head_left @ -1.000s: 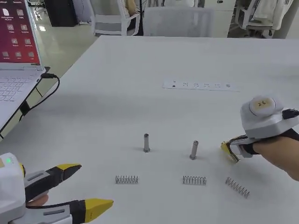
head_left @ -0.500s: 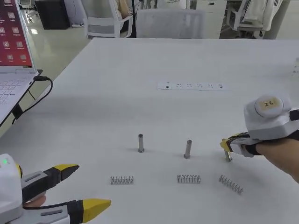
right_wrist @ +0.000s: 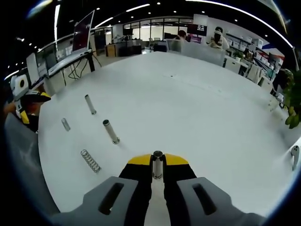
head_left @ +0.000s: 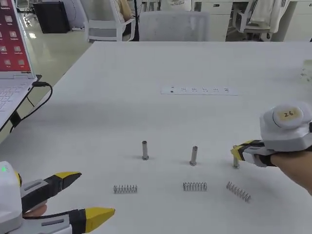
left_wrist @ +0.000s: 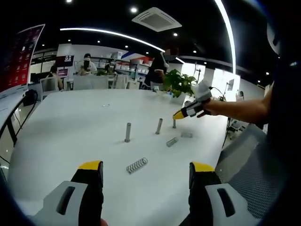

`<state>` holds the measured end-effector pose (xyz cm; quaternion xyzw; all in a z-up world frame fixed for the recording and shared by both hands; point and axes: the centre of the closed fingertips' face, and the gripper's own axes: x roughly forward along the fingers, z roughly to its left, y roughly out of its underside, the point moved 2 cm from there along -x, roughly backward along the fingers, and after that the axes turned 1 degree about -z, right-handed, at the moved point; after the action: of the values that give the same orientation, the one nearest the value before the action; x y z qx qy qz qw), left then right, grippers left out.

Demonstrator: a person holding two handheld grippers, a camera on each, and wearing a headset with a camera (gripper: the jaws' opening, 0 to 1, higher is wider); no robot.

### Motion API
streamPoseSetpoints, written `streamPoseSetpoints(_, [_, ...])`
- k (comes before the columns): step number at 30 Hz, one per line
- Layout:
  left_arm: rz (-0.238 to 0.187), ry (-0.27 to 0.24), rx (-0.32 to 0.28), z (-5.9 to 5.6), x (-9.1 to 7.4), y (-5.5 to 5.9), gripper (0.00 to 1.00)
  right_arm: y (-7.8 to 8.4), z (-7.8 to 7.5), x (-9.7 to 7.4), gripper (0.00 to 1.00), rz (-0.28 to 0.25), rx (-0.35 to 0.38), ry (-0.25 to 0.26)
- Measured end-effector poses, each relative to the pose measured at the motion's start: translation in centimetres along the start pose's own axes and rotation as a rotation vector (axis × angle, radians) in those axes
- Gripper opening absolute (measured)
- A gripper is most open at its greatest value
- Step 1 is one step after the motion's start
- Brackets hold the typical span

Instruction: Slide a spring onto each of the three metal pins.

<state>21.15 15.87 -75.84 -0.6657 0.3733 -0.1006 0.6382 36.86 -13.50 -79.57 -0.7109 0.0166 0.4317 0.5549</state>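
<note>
1. Since a second ago: the short grey metal pin on the right (head_left: 235,163), then hidden behind the yellow tips of the right gripper (head_left: 237,153), now shows below them, upright on the white table (head_left: 146,97); the left gripper (head_left: 90,195) has not shifted.
2. Right gripper view: jaws pressed together on that pin, its head just above the yellow pads; I judge it is being stood in line with the others.
3. Left gripper spread wide at my near left, holding nothing.
4. The other two grey metal pins, left pin (head_left: 145,150) and middle pin (head_left: 193,156), stand upright and bare.
5. Three small coiled steel springs lie flat on my side of the pins: left spring (head_left: 125,188), middle spring (head_left: 195,186), right spring (head_left: 238,191); one near each pin, none touching.
6. Progress: no spring on any pin; all three still to do; I expect the held pin must be let go first.
</note>
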Motion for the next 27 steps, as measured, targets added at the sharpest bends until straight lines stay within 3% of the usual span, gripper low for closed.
streamPoseSetpoints(16, [0.006, 0.002, 0.005, -0.13, -0.01, -0.02, 0.71, 0.33, -0.35, -0.34, 0.06, -0.110, -0.002, -0.033])
streamPoseSetpoints(27, [0.009, 0.001, 0.011, -0.17, -0.10, -0.16, 0.71, -0.06, -0.28, -0.15, 0.05, -0.139, 0.025, -0.042])
